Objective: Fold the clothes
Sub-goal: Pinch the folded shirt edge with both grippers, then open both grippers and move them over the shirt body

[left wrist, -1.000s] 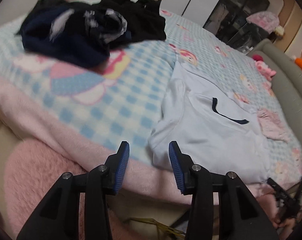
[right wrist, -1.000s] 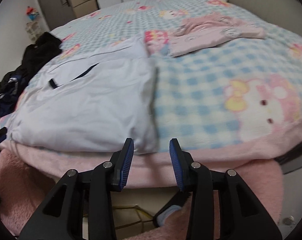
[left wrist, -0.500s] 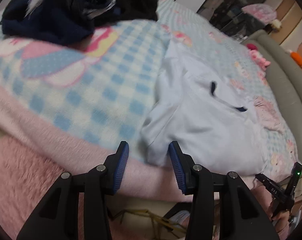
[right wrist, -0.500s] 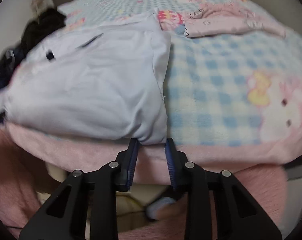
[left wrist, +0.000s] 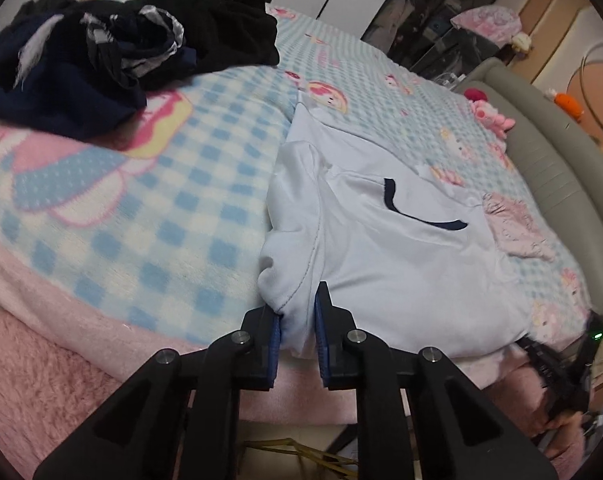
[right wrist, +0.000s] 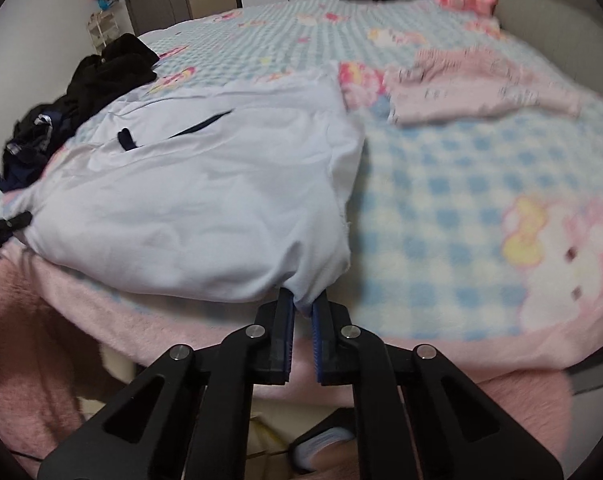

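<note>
A: Tongs status? Left tongs (left wrist: 297, 320) and right tongs (right wrist: 303, 312) are each clamped on a near corner of the shirt (left wrist: 401, 264).

B: Shirt lies on the bed (left wrist: 161, 208), extending straight away from both, collar farthest.

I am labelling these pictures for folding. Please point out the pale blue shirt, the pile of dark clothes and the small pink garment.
pale blue shirt (left wrist: 401, 264), left wrist view, chest panel.
pile of dark clothes (left wrist: 101, 60), left wrist view, middle.
small pink garment (right wrist: 473, 92), right wrist view, middle.

Dim indoor light, soft motion blur, fisheye-warped dark corners
</note>
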The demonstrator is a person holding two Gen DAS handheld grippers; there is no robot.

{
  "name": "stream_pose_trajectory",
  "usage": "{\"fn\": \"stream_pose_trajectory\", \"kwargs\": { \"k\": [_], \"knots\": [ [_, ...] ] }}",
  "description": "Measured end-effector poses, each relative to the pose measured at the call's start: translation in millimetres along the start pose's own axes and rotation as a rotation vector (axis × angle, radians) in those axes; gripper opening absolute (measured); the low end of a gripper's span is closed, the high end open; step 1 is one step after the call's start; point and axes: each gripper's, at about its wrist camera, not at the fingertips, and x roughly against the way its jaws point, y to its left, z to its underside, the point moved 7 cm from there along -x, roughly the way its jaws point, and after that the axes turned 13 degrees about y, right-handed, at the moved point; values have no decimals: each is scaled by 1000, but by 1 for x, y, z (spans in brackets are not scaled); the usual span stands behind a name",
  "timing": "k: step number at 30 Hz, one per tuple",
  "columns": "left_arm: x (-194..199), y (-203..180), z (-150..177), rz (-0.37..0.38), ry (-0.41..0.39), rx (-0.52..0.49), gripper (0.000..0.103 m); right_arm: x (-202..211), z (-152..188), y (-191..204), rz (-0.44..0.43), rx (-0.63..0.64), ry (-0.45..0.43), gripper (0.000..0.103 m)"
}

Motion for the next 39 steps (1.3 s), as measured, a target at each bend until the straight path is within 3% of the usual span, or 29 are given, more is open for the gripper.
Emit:
{"fn": "stream_pose_trajectory", "kwargs": {
  "k": [5, 7, 9, 11, 13, 15, 18, 19, 22, 24, 26, 28, 29, 31, 34, 36, 39],
  "knots": [
    [0, 10, 9, -29, 13, 22, 16, -5, 7, -9, 120, 28, 19, 6],
    [2, 17, 14, -70, 27, 38, 19, -11, 18, -25, 115, -34, 62, 1],
    [10, 22, 16, -99, 25, 64, 33, -4, 18, -45, 110, -121, 59, 1],
    [28, 21, 11, -140, -22, 70, 33, 9, 14, -56, 79, -169, 28, 3],
    [53, 9, -6, -170, -115, 19, 32, 30, 2, -46, 33, -136, -36, 3],
    [67, -16, -22, -122, -171, -65, 40, 43, -11, -22, 0, -61, -79, 4],
    [35, -50, -30, 37, -82, -181, 44, 28, -25, 11, -69, -3, -57, 5],
    [19, -55, -30, 43, -36, -204, 44, 19, -29, 21, -97, 7, -41, 5],
    [-24, -42, -26, -96, 99, -213, 44, -18, -25, 24, -66, 9, 57, 4],
    [-23, -19, -27, -78, 112, -132, 34, -10, -27, 11, -103, -38, 66, 3],
    [-9, 1, -38, -39, 76, -27, 33, -3, -29, -2, -140, -86, 74, 2],
    [5, 13, -59, -84, 21, -2, 34, 5, -31, -15, -177, -134, 81, 10],
    [6, 13, -72, -49, 24, 6, 36, 9, -32, -22, -196, -158, 85, 18],
    [7, 11, -100, 28, 34, 23, 41, 26, -58, -16, -247, -123, 34, 23],
    [-6, -5, -135, 89, 38, 40, 46, 28, -105, -1, -236, -70, 20, 43],
    [-28, -19, -153, 65, 62, 22, 51, 15, -136, 1, -216, -66, 28, 43],
    [-63, -22, -174, 39, 120, 26, 52, -11, -176, -1, -160, -78, 59, 52]
  ]
}}
